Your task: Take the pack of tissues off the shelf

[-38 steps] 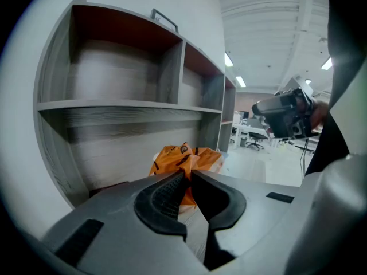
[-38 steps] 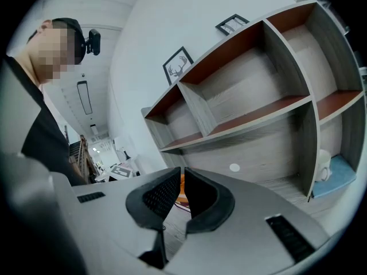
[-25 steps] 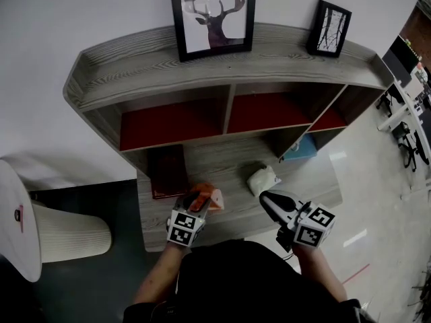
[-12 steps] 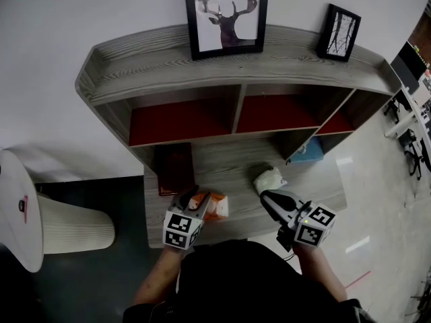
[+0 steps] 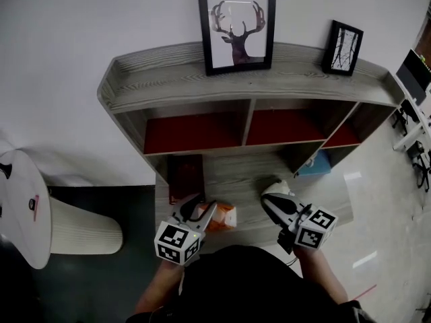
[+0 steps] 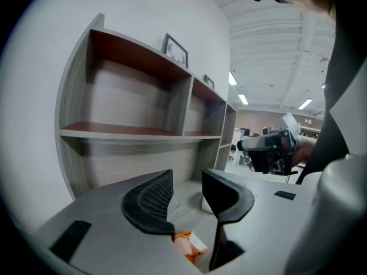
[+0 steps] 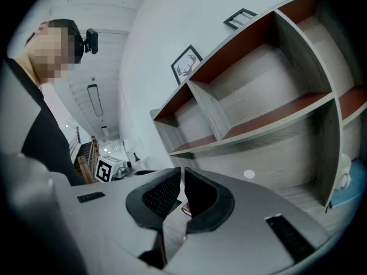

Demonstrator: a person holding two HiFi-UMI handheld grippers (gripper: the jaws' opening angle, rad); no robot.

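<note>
**Now the left gripper (image 5: 200,210) is hanging clear of the pack of tissues (image 5: 225,217)**

Against a second ago, the left gripper is sitting higher above the grey wooden board (image 5: 234,179) at the foot of the shelf unit (image 5: 168,79). Back then its jaws were lying low over the pack. Those jaws have just been opening and are now standing apart with nothing between them. In the left gripper view, only the board and the back of the shelf are showing through the gap, and the orange pack is peeking out below them.

The pack of tissues is lying flat on the board, outside the compartments, just right of the left jaws in the head view. It is keeping much the same spot near the corner of the dark red book (image 5: 185,177).

The right gripper (image 5: 271,200) is staying about where it was. Its jaws are closed to a thin slit and are gripping nothing, with the tips just beside a white thing (image 5: 276,186) on the board.

The whole shelf unit is sitting further right in the head view than before. The deer picture (image 5: 236,27) and the small frame (image 5: 342,46) are standing on its top.
</note>
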